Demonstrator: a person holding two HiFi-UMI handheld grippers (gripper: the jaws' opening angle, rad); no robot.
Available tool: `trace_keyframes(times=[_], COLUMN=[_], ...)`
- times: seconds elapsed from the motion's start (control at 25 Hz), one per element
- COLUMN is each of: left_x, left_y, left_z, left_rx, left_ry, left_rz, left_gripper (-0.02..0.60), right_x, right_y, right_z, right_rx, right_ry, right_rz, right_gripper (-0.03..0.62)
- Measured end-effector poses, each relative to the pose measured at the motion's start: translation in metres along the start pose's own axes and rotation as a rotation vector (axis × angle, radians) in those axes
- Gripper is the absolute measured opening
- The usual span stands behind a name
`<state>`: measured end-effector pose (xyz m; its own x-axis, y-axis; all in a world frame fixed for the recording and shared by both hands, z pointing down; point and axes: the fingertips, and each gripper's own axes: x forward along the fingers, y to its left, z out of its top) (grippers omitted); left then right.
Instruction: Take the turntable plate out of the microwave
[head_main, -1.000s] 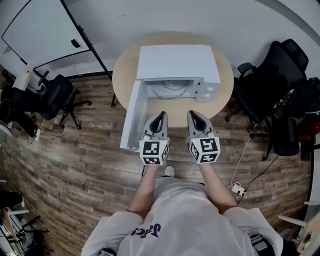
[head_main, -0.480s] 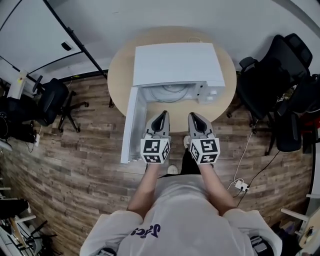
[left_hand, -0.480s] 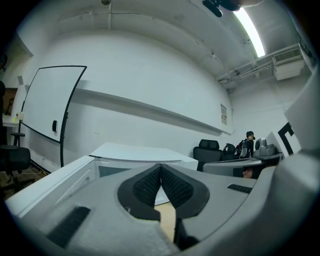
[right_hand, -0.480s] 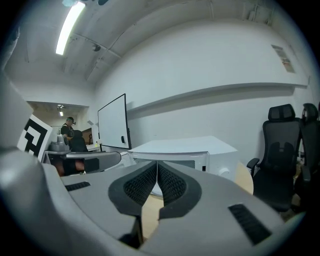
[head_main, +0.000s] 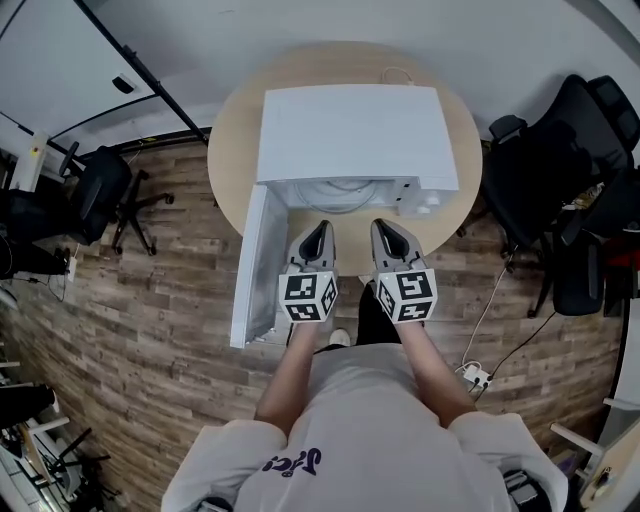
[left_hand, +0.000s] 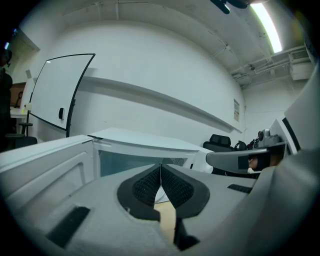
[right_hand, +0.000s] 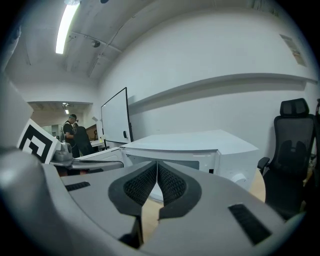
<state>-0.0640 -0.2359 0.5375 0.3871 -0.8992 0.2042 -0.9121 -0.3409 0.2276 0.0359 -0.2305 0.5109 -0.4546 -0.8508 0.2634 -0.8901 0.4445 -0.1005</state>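
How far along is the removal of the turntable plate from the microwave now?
Done: the door of the microwave stands open. In hand: nothing; the left gripper and the right gripper are shut and empty in front of it. Left: the turntable plate lies inside and must be gripped and taken out.

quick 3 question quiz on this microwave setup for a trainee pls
1. True or false: the microwave door stands open.
2. Where is the turntable plate? A inside the microwave; B on top of the microwave; C held in a gripper.
3. Fill in: the left gripper and right gripper are both empty, with jaws ____.
Key: 1 true; 2 A; 3 shut.
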Motion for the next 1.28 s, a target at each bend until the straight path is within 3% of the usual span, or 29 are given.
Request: trace_keyframes(times=[0.16, 0.36, 0.4, 0.48, 0.6, 0.84, 1.12, 1.28], left_x=[0.017, 0.035, 0.039, 0.046, 0.057, 0.078, 0.101, 0.112], left_y=[0.005, 0.023, 0.026, 0.033, 0.044, 0.055, 0.072, 0.078], left_z=[-0.021, -0.051, -0.058, -0.075, -0.102, -0.134, -0.152, -0.165], left_rx=[-0.043, -0.196, -0.232, -0.313, -0.427, -0.815, -1.168, -1.278], left_ry=[0.023, 0.064, 0.081, 0.119, 0.171, 0.144, 0.04, 0.03], left_rz=[-0.037, -0.038, -0.036, -0.03, -0.006, -0.025, -0.024, 0.0], left_gripper=[0.017, 0.019, 0.028, 0.111, 0.151, 0.266, 0.27, 0.27], right_x=[0.017, 0.034, 0.037, 0.043, 0.052, 0.064, 0.072, 0.074], right_y=[-0.006, -0.011, -0.013, -0.017, -0.023, -0.03, -0.036, -0.04], right_z=[-0.01, -0.019, -0.021, -0.023, -0.026, -0.035, -0.038, -0.042], right_rx=[0.009, 0.017, 0.019, 0.042, 0.092, 0.124, 0.123, 0.119], right_ry=[0.033, 0.065, 0.071, 0.081, 0.095, 0.127, 0.149, 0.161], right_rz=[0.018, 0.031, 0.031, 0.032, 0.04, 0.043, 0.05, 0.051], right_gripper=[0.02, 0.02, 0.02, 0.02, 0.02, 0.02, 0.02, 0.02])
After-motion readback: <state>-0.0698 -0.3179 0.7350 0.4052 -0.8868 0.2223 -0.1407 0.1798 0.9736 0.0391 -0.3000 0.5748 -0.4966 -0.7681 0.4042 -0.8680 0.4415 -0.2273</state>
